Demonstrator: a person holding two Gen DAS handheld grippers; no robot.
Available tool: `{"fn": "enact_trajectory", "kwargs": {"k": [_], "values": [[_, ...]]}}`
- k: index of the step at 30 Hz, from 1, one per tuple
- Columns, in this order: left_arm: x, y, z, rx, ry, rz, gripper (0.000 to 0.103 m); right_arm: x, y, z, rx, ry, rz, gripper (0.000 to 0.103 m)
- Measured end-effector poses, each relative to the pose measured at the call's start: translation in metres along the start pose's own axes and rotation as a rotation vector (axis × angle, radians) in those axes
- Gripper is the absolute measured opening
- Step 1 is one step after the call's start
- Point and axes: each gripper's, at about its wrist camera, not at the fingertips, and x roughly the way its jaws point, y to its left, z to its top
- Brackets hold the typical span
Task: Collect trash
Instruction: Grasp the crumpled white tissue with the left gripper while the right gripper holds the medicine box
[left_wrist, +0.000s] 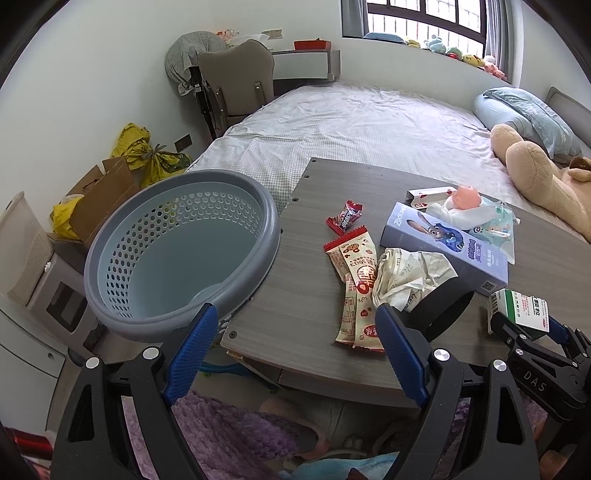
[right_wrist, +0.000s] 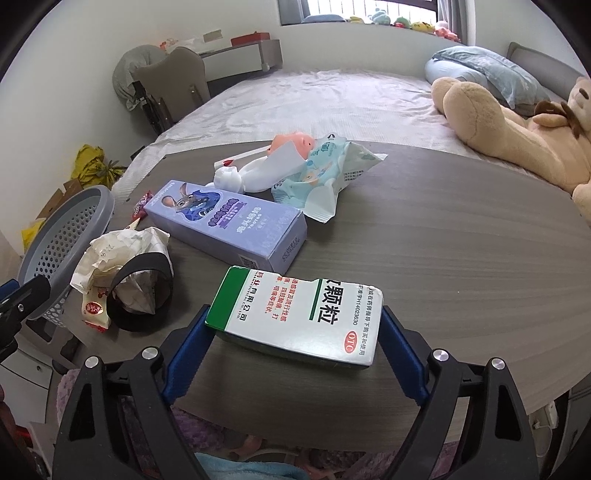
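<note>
gripping: right tongs (right_wrist: 295, 332) clamp medicine box (right_wrist: 299, 317), label "otc" | left tongs (left_wrist: 295, 332) wide open, holding nothing

Left wrist view: sits low at the near left corner of the table (left_wrist: 306, 295), facing far across it toward the bed (left_wrist: 369, 118); basket (left_wrist: 177, 254) close on its left. Right wrist view: further right along the near edge, same heading, very close over the green-and-white box (right_wrist: 299, 317). Shared: purple carton (left_wrist: 443, 247) (right_wrist: 225, 221), crumpled paper (left_wrist: 410, 277) (right_wrist: 122, 254), basket (right_wrist: 62, 243), bed (right_wrist: 314, 99), plush bear (left_wrist: 543, 181) (right_wrist: 517, 136). The left view catches the right gripper (left_wrist: 524, 325) at its right edge.
</note>
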Motion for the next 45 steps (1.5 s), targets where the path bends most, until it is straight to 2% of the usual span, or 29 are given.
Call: {"fn": "enact_trajectory", "kwargs": {"k": [9,17,32,41,43,45], "values": [[0.006,0.003,0.003,-0.026,0.014,-0.027,0.083,-0.016,-0.003,0.002,-0.017,-0.030,0.009,0.085],[0.019,-0.010,0.015,-0.017,0.030,-0.076,0.083,-0.017,-0.006,0.003,-0.018,-0.034,0.025,0.085],[0.049,-0.046,0.022,0.053,0.072,-0.100,0.083,-0.013,-0.022,0.005,0.024,-0.032,0.045,0.085],[0.046,-0.058,0.021,0.095,0.044,-0.113,0.082,-0.014,-0.029,0.006,0.044,-0.036,0.050,0.085],[0.045,-0.060,0.022,0.106,0.039,-0.128,0.078,-0.014,-0.031,0.006,0.049,-0.037,0.052,0.085],[0.045,-0.063,0.022,0.117,0.041,-0.141,0.056,-0.015,-0.032,0.006,0.052,-0.039,0.052,0.085]]}}
